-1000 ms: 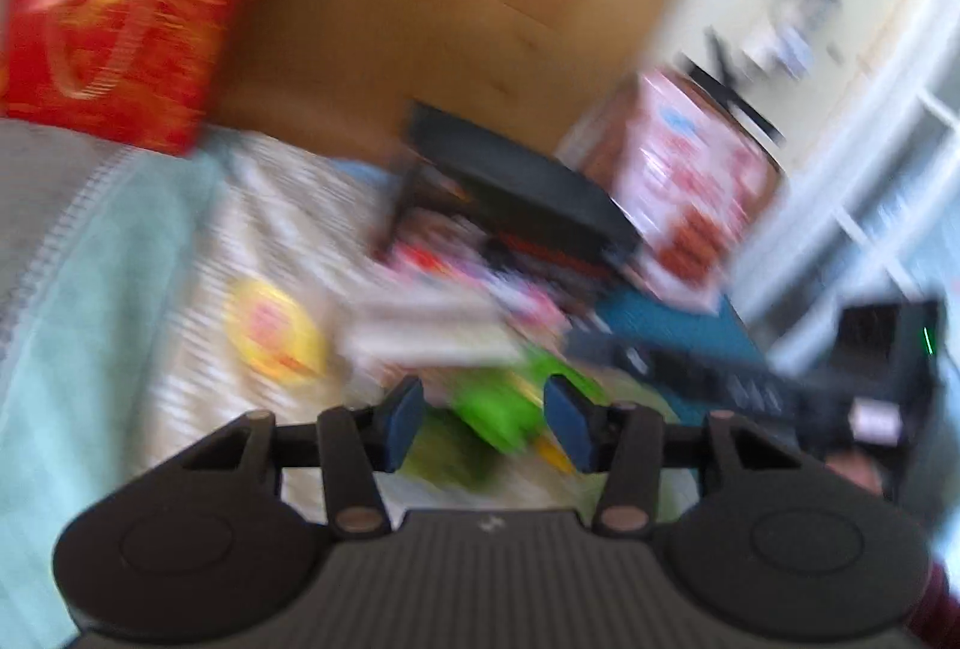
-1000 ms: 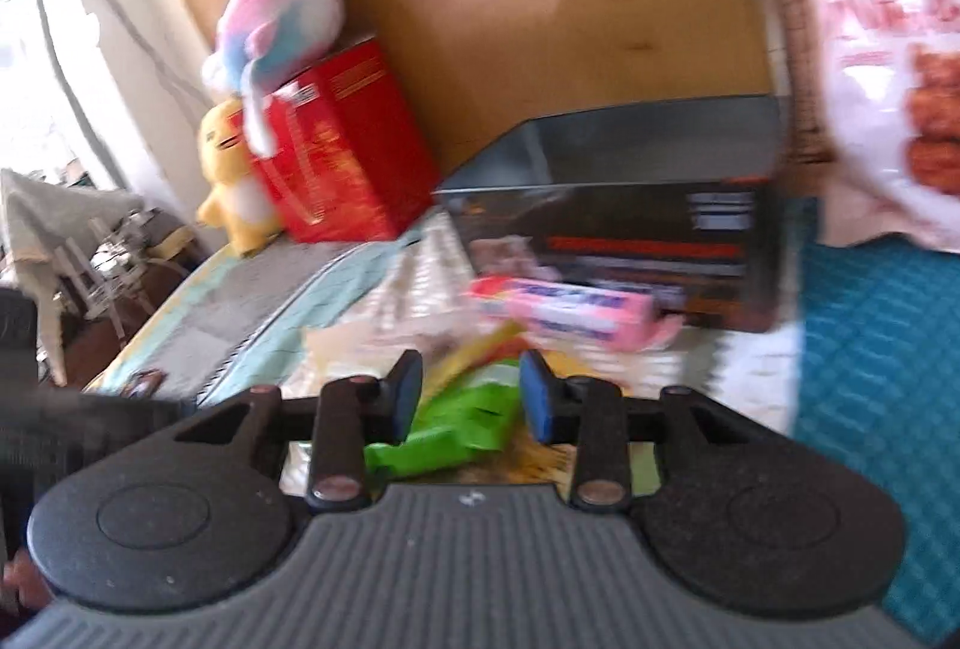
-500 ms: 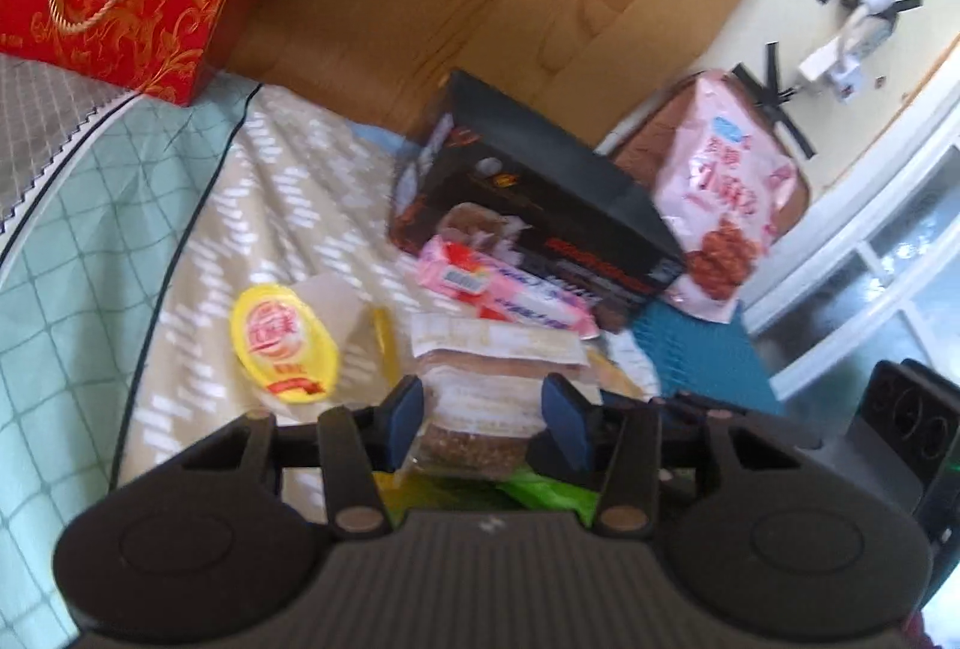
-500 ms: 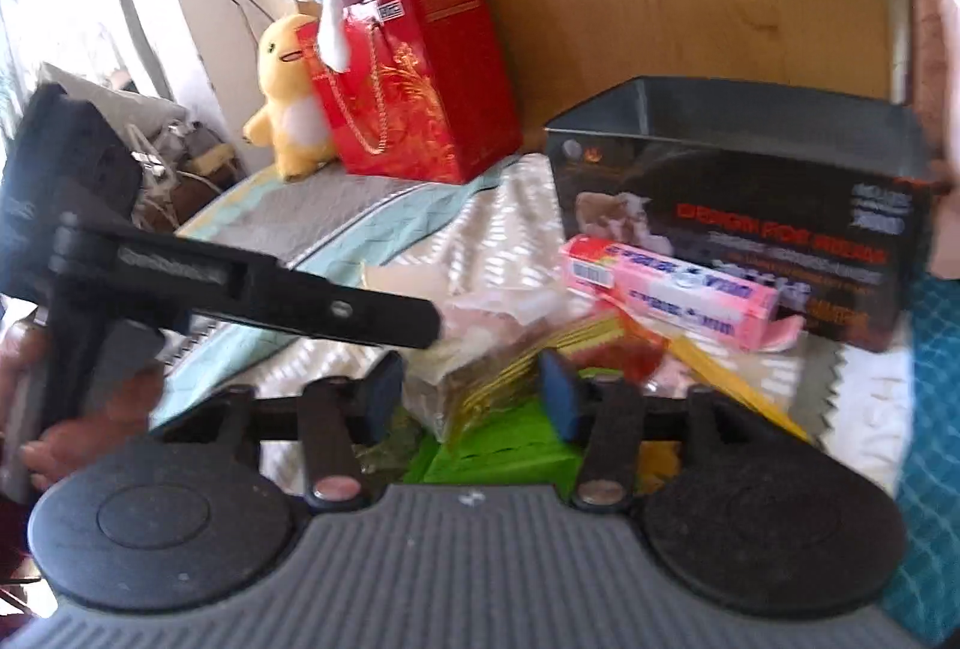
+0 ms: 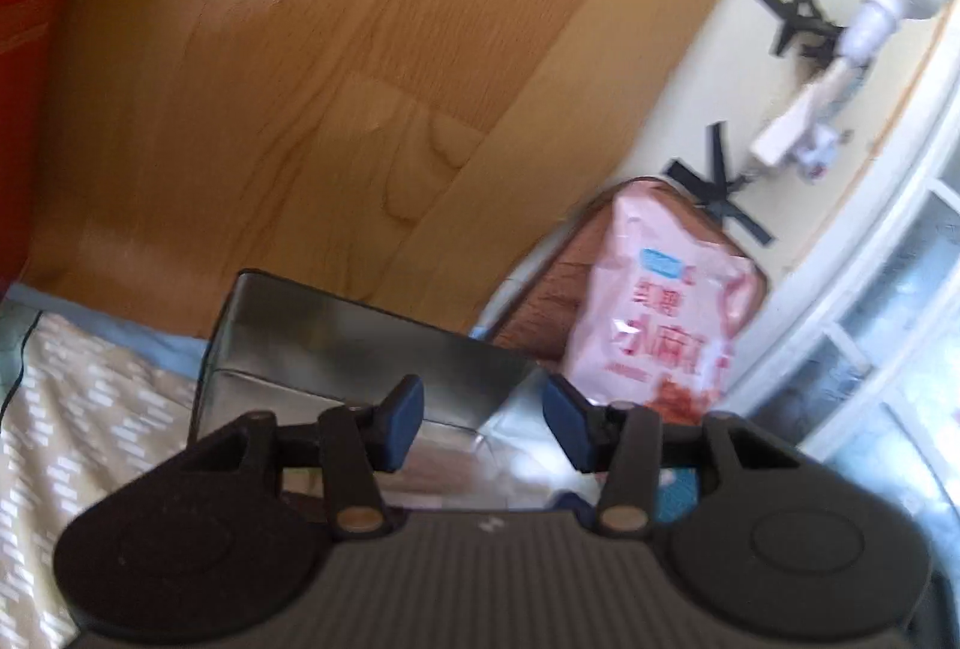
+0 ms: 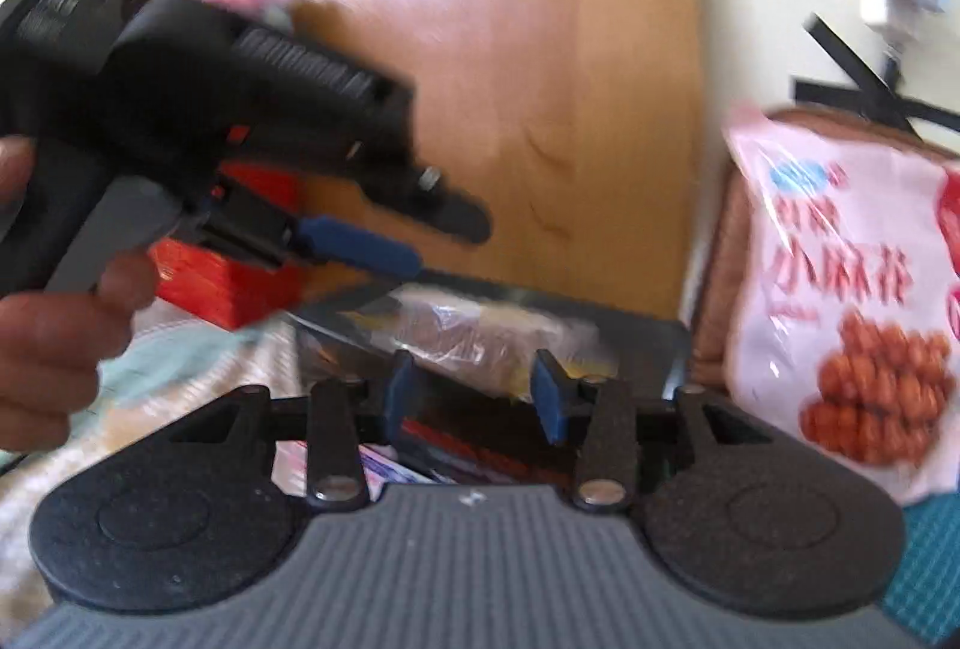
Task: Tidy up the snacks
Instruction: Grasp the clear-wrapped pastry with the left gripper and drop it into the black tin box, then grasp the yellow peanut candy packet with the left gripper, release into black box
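Snack packet [image 6: 480,343]: clear-wrapped brown bar, lying in the open black box [image 6: 648,334]; long axis runs left to right.
Black box: on the bed [image 5: 90,409], against the wooden headboard [image 5: 360,108].
Left tool [image 5: 483,430]: above the box; narrow gap between blue pads, nothing visibly pinched.
Right tool [image 6: 474,397]: just near of the packet, pads spread and empty, lately widening.
Relation: packet lies straight ahead, crosswise; right tool seems nearer.
Pink bag [image 6: 852,301]: upright, right of box.

The black left gripper [image 5: 483,424], gripped by a hand [image 6: 54,325], holds its blue-padded jaws parted, while the right gripper [image 6: 474,391] has just been opening.
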